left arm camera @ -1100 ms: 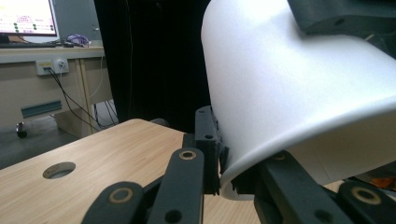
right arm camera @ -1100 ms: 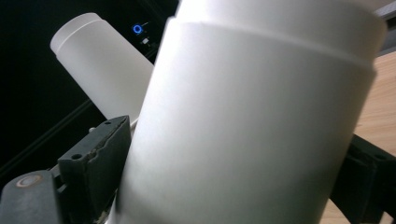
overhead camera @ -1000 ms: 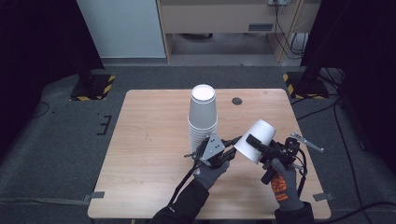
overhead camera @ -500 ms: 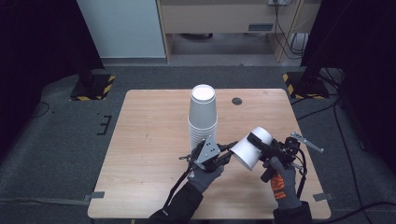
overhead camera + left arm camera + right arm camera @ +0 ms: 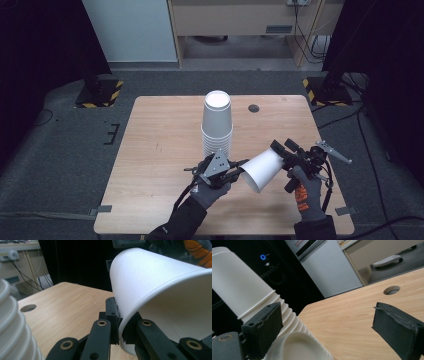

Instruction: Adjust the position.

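Your left gripper (image 5: pixel 239 172) pinches the rim of the single paper cup (image 5: pixel 261 168), which lies tilted with its mouth toward that gripper and its closed base toward your right one. In the left gripper view the two fingers (image 5: pixel 113 312) stand nearly together on either side of the rim wall, one inside the mouth and one outside. Keep that pinch light, since a thin paper rim will likely crease if you squeeze harder, and keep the cup level so it does not swing on the rim as you carry it.

Just beyond your left gripper stands the stack of cups (image 5: pixel 216 122), upside down on the table (image 5: pixel 160 135). Steer the held cup clear of it, since a knock could tip the whole column.

Your right gripper (image 5: pixel 280 150) sits at the cup's base. In the right gripper view its jaws stand wide apart, with the base (image 5: pixel 299 347) low between them and touching neither pad that I can see, so it holds nothing. Ease it straight back from the base, away from your left gripper.
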`<state>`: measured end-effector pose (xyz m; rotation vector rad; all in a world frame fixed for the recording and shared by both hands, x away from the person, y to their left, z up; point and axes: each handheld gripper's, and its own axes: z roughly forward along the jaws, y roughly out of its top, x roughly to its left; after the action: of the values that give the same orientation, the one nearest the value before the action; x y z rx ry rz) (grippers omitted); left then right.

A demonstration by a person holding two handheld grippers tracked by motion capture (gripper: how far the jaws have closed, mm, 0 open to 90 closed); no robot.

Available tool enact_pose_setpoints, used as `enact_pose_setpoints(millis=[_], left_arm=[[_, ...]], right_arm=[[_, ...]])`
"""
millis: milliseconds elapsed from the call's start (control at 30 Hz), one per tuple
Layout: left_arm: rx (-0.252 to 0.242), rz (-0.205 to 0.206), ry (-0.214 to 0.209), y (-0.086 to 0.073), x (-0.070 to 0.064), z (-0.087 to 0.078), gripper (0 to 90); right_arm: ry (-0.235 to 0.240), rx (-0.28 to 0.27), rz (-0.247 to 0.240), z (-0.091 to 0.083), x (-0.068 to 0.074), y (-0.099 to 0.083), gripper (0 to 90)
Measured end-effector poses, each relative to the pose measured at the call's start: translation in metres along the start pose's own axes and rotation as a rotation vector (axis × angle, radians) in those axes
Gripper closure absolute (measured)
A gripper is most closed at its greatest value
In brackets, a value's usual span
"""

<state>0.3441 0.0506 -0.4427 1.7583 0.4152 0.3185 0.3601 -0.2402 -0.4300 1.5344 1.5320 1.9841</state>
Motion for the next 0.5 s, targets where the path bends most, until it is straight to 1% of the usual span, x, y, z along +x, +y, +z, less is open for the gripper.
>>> enact_pose_setpoints(millis=[100,200,233,267,300,433,500], left_arm=[[0.015,0.004,-0.011,-0.001,0.000,-0.009,85.0],[0.032,-0.010,-0.025,-0.003,0.001,-0.019,85.0],[0.037,-0.010,-0.026,-0.003,0.002,-0.021,85.0],[0.040,-0.015,-0.024,-0.004,0.003,-0.025,84.9],[0.043,-0.019,-0.023,-0.005,0.004,-0.028,85.0],[0.062,-0.041,-0.029,-0.010,0.009,-0.040,84.9],[0.074,-0.043,-0.028,-0.013,0.010,-0.046,84.9]], right_arm=[[-0.021,-0.001,-0.016,-0.002,-0.004,0.002,9.6],[-0.053,0.004,-0.051,-0.003,-0.008,0.002,9.6],[-0.069,0.014,-0.070,-0.003,-0.009,0.002,9.6],[-0.078,0.020,-0.079,-0.003,-0.010,0.001,9.6],[-0.099,0.030,-0.109,-0.002,-0.012,0.000,9.6],[-0.145,0.058,-0.160,-0.002,-0.017,-0.003,9.6],[-0.164,0.073,-0.188,-0.001,-0.019,-0.004,9.6]])
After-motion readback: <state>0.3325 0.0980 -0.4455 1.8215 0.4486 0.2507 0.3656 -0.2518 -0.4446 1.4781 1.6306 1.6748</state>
